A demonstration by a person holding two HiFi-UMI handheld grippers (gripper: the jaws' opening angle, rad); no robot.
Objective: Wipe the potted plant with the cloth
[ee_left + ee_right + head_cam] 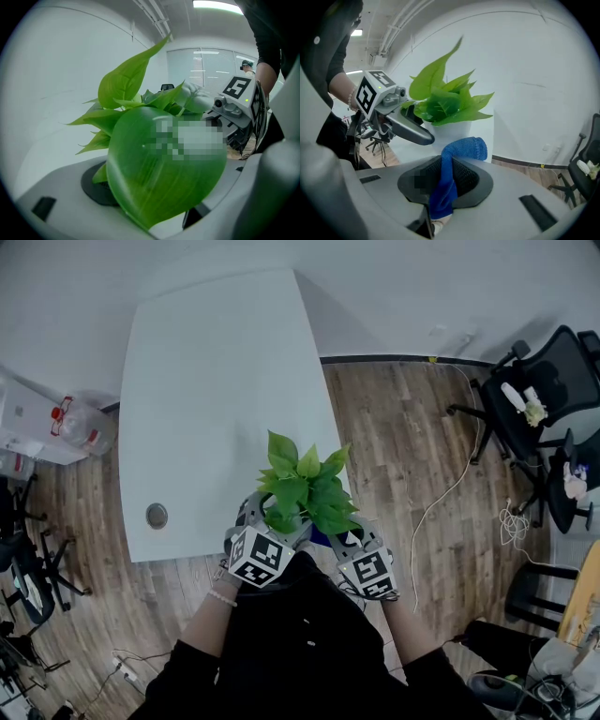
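The potted plant (pixel 305 488) stands at the near edge of the white table (pixel 216 399), its green leaves over a white pot (pixel 450 133). My left gripper (pixel 262 521) reaches into the foliage from the left. In the left gripper view one large leaf (pixel 164 178) covers the jaws, so how they stand is hidden. My right gripper (pixel 445 180) is shut on a blue cloth (pixel 450 164), held just short of the pot, on the plant's right in the head view (pixel 342 538). The left gripper's grey finger (pixel 412 131) lies under the leaves opposite the cloth.
A round cable grommet (pixel 157 516) sits in the table's near left corner. A water jug (pixel 84 423) stands on the floor to the left. Black office chairs (pixel 553 381) and a white cable (pixel 441 502) are on the wooden floor to the right.
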